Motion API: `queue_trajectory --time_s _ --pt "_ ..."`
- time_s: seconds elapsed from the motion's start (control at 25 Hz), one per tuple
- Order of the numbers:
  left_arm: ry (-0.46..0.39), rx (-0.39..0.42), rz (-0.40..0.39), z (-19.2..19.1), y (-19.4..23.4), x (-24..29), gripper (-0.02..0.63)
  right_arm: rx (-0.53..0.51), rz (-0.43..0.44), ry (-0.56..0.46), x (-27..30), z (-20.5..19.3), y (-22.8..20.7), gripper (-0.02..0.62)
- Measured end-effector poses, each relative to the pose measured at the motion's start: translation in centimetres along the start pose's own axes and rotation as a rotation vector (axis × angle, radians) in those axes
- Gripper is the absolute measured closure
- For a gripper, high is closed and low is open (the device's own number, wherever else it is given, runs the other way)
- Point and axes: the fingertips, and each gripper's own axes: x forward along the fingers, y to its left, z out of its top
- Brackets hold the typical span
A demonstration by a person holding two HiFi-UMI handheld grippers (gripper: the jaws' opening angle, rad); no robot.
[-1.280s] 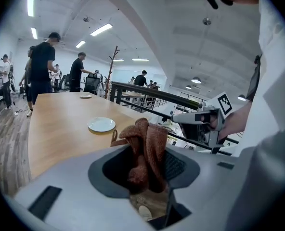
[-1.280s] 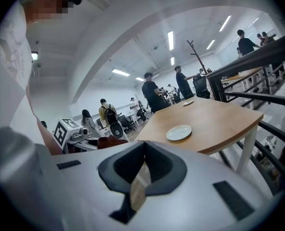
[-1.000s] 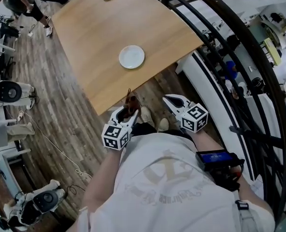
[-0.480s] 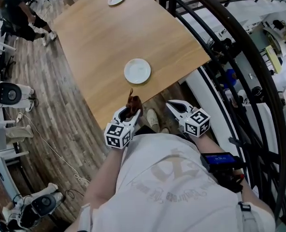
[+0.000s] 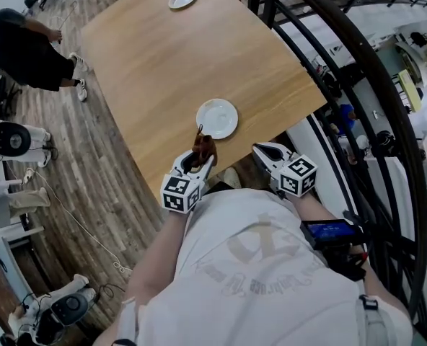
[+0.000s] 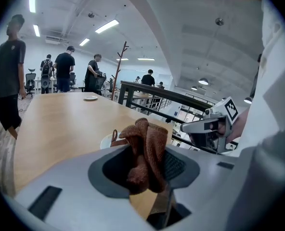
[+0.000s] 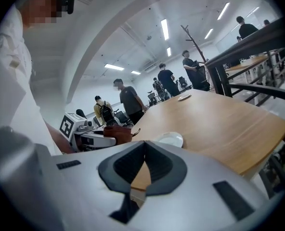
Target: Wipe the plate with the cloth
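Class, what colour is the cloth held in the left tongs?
Reddish brown. The cloth shows best in the left gripper view.

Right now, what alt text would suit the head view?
The left gripper holds a bunched brown cloth just short of a round white plate near the edge of a light wooden table. The right gripper, empty, hangs beside it.

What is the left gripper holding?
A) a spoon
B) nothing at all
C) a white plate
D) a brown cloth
D: the left gripper is shut on the bunched brown cloth, and the white plate lies on the table, not in the gripper.
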Motion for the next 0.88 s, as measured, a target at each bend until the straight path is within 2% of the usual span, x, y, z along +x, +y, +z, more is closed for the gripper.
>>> queue_trajectory --time_s 0.36,0.56,0.88 --pt "0.004 -0.003 -0.012 1.3 3.1 1.6 0.437 0.010 -0.046 0.007 2.1 2.6 -2.1 0.581" --pt "0.007 -0.007 0.000 1.5 3.6 1.9 0.437 0.020 -0.056 0.025 2.4 2.2 -2.5 0.581" --pt "-0.013 -0.036 0.044 0.8 4.4 1.1 0.436 0.016 -0.024 0.055 3.2 1.6 -2.3 0.581"
